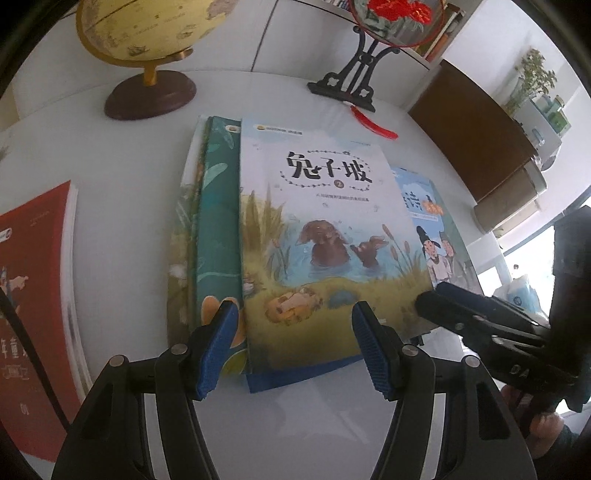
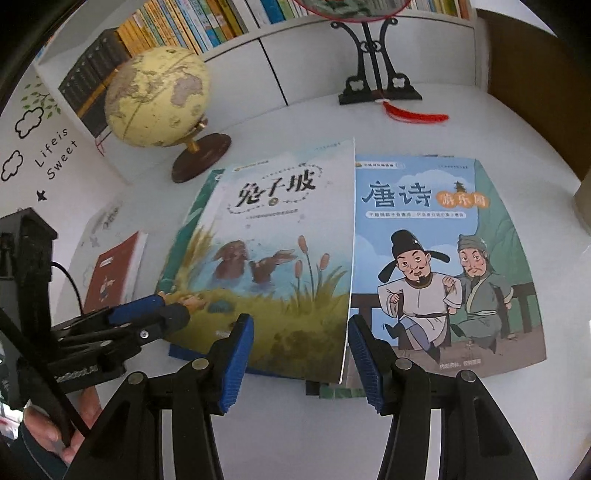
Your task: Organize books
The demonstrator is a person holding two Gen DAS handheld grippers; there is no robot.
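A rabbit picture book (image 1: 317, 229) lies on top of a loose pile on the white table (image 1: 140, 177). It overlaps a green book (image 1: 218, 221) on its left and a blue book with two cartoon men (image 2: 443, 258) on its right. My left gripper (image 1: 295, 332) hangs open over the rabbit book's near edge, with nothing between its blue pads. My right gripper (image 2: 301, 339) is open too, above the seam where the rabbit book (image 2: 280, 258) meets the blue book. Each gripper shows in the other's view: the right gripper (image 1: 430, 295) and the left gripper (image 2: 173, 312) are at the rabbit book's near corners.
A red book (image 1: 37, 295) lies apart at the left. A globe (image 2: 155, 96) on a wooden base and a black fan stand (image 2: 376, 85) with a red tassel stand behind the pile. A bookshelf (image 2: 177, 22) lines the back wall, and a brown chair (image 1: 472, 140) is at the right.
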